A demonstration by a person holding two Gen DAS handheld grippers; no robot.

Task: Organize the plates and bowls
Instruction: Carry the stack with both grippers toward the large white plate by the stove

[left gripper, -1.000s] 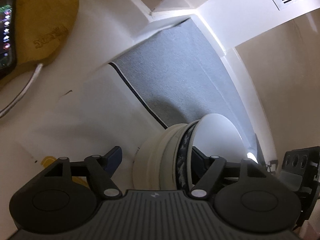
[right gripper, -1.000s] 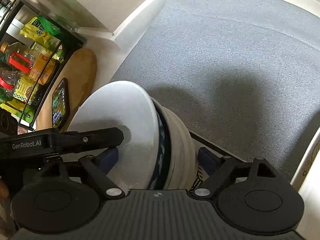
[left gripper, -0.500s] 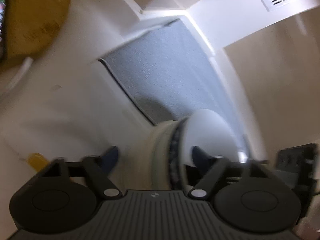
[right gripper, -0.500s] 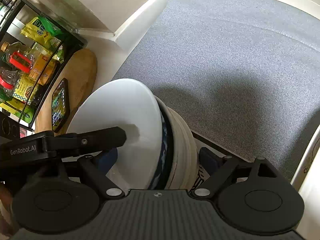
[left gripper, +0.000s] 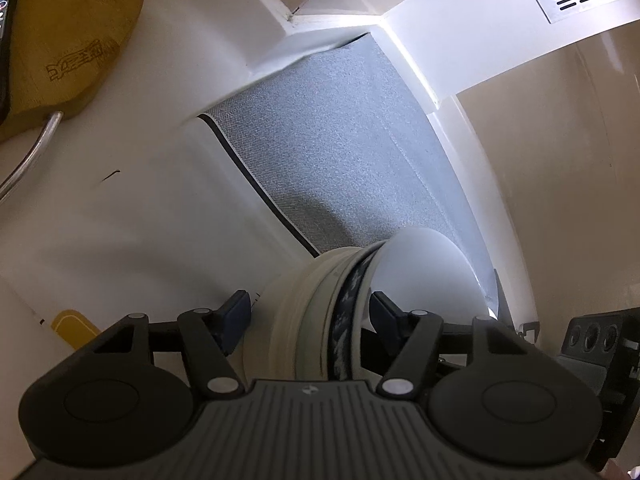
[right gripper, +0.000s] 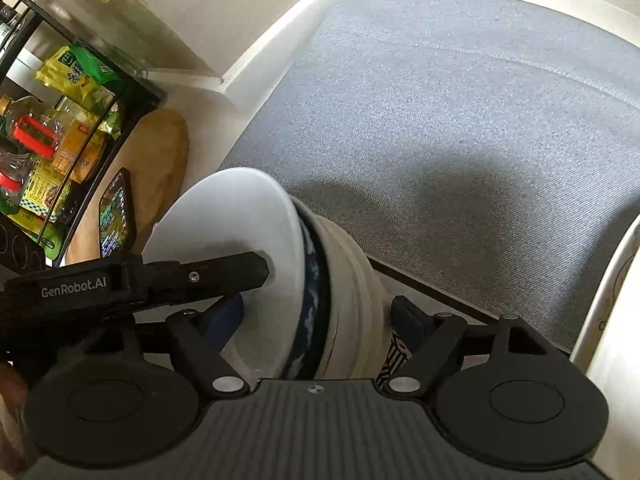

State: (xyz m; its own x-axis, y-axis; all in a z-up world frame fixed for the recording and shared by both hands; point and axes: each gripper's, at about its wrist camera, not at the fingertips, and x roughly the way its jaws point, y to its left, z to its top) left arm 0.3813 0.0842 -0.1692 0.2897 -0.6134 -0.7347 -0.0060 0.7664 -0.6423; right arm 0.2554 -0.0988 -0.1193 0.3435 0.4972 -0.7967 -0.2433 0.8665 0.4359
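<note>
Grey mat (right gripper: 460, 120) ahead; wooden board (left gripper: 68, 36), phone (right gripper: 116, 216) beside.

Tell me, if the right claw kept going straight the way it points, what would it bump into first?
The stack of plates and bowls. It already sits between the right claw, whose jaws are closing around it. If the stack moved along with the claw, the grey mat looks next, though depth is hard to judge.

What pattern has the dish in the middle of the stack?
The middle dish has a dark blue and white mottled pattern, clearest in the right wrist view.
</note>
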